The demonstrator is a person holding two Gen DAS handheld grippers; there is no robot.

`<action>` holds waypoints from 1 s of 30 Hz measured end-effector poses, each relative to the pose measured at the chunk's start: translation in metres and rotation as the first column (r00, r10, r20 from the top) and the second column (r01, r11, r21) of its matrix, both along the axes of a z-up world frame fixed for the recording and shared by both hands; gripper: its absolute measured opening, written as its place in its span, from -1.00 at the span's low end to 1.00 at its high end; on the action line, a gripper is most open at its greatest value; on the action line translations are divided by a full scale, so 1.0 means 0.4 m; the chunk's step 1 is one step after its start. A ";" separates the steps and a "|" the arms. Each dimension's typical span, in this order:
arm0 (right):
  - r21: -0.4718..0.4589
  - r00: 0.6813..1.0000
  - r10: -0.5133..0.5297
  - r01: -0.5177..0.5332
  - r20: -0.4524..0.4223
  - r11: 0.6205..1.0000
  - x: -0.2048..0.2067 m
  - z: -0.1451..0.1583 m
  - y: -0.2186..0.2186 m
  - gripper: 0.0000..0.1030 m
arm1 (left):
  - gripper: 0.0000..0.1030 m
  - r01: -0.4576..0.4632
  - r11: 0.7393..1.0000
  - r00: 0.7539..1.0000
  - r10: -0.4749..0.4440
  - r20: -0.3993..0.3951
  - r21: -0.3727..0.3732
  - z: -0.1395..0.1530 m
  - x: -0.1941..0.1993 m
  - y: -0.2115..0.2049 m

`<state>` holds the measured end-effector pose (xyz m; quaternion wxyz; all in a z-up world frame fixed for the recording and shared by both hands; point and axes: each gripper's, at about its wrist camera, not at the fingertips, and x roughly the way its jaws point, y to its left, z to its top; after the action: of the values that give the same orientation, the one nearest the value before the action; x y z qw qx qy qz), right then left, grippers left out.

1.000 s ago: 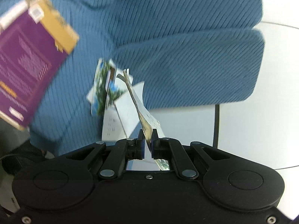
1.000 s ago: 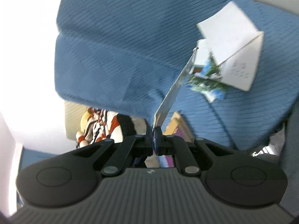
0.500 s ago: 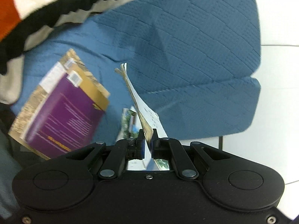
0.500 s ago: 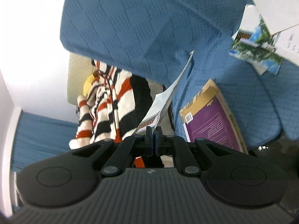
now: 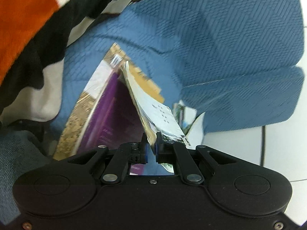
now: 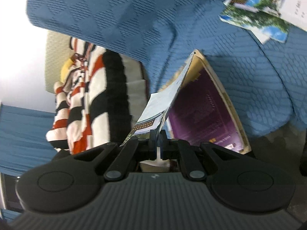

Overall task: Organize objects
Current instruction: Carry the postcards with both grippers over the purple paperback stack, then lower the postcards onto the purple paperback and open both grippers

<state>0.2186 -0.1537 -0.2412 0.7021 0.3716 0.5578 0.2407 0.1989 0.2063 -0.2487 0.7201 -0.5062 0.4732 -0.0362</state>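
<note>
1. Left wrist view: left gripper (image 5: 151,145) has its jaws pinched on the edge of a thin booklet (image 5: 147,107), which stands on edge and runs away from the camera. Under it lies a purple book (image 5: 113,115) on a blue sofa (image 5: 230,48). A photo leaflet (image 5: 183,115) peeks out just to the booklet's right, against the seat cushion. A striped blanket (image 5: 28,28) in orange, black and white fills the upper left; white floor tiles (image 5: 284,153) show at right.

2. Right wrist view: right gripper (image 6: 158,141) is likewise clamped on the booklet (image 6: 163,105), holding the opposite edge, so both hands carry the one item. The purple book (image 6: 203,111) sits directly behind and below it on the sofa (image 6: 249,80). The leaflet (image 6: 257,21) lies well apart at upper right, among loose white papers (image 6: 291,3). The blanket (image 6: 86,95) hangs at left.

3. Step in hand, as it appears: bringing the booklet down onto the purple book to make a stack. Doing it well probably means tipping the booklet flat and squaring its edges with the cover below. Both grips are best loosened together once it rests, so the thin pages neither buckle nor slide off.
</note>
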 end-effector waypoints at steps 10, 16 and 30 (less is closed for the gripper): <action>-0.094 0.994 -0.008 -0.002 -0.110 0.996 -0.039 -0.110 -0.010 -0.85 | -0.87 0.063 0.998 0.993 -0.060 -0.098 0.031 -0.097 -0.034 -0.031; -0.146 0.992 -0.002 -0.017 -0.129 0.989 -0.055 -0.117 0.000 -0.84 | -0.70 0.110 0.992 0.989 -0.103 -0.109 0.061 -0.090 -0.047 -0.045; -0.265 0.998 0.063 -0.065 -0.016 0.962 -0.092 -0.004 -0.020 0.20 | 0.04 0.168 0.965 0.986 -0.162 -0.045 0.202 0.034 -0.097 -0.083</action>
<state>0.1817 -0.1616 -0.2428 0.7353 0.2568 0.5994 0.1848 0.1602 0.1733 -0.2352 0.7562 -0.3883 0.5251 -0.0400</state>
